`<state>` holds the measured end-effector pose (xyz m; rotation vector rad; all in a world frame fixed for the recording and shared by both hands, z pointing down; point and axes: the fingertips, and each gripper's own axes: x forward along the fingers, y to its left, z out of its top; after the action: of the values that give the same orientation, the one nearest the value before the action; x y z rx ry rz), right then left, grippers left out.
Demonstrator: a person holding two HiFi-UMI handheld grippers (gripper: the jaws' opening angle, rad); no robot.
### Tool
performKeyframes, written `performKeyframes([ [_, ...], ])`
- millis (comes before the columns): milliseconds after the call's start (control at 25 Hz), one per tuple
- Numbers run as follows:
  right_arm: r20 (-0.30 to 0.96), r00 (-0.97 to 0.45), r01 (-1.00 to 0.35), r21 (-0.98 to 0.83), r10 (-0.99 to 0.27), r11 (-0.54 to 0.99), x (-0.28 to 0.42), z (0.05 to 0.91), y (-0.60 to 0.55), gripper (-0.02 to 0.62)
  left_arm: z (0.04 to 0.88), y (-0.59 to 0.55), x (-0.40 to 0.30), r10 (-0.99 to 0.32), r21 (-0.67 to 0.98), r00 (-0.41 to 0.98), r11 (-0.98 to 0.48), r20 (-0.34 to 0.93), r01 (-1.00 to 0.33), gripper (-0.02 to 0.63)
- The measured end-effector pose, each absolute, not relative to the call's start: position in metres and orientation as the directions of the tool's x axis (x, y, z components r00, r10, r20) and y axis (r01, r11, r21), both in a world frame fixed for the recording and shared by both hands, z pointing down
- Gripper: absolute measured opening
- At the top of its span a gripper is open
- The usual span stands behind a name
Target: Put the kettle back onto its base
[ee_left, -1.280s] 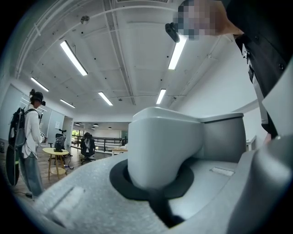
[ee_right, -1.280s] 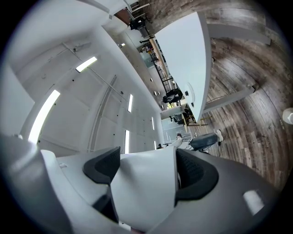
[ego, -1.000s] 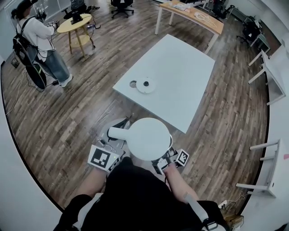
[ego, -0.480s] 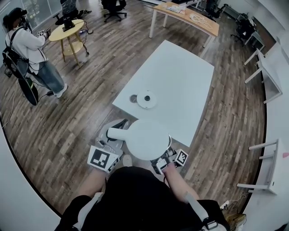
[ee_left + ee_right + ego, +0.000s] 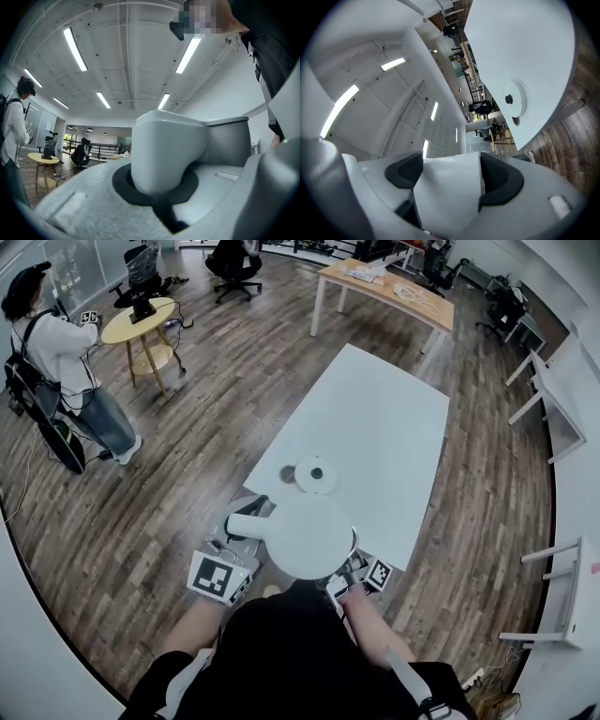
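A white kettle [image 5: 309,535] hangs in the air just short of the near corner of the white table [image 5: 384,427]. My left gripper [image 5: 246,524] is shut on the kettle's handle [image 5: 168,150], which fills the left gripper view. On the kettle's right side my right gripper [image 5: 349,563] is shut too, its black pads [image 5: 499,173] pressing a white part of the kettle [image 5: 450,183]. The round white base [image 5: 316,473] lies on the table near that corner, just beyond the kettle. The base [image 5: 513,99] also shows in the right gripper view, where the whole picture is tilted.
A small dark round hole [image 5: 287,473] sits in the tabletop left of the base. A person [image 5: 56,352] stands at far left by a yellow round table [image 5: 141,320]. A wooden desk [image 5: 384,282] stands behind, and white tables [image 5: 562,381] line the right.
The table and base have drawn closer to the kettle as I walked toward them. Both grippers keep their hold on the kettle.
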<state>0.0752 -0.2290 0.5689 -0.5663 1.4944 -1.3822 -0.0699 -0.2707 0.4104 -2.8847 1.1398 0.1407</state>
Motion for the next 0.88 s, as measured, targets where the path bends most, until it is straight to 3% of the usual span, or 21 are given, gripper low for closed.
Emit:
performKeyframes([
  [880,-0.257,-0.400,0.183,-0.963,-0.880,0.198,0.117,0.581,-0.338,0.374,0.419,-0.377,-0.037,-0.708,0.017,0.699,-0.704,-0.098,-0.710,-0.002],
])
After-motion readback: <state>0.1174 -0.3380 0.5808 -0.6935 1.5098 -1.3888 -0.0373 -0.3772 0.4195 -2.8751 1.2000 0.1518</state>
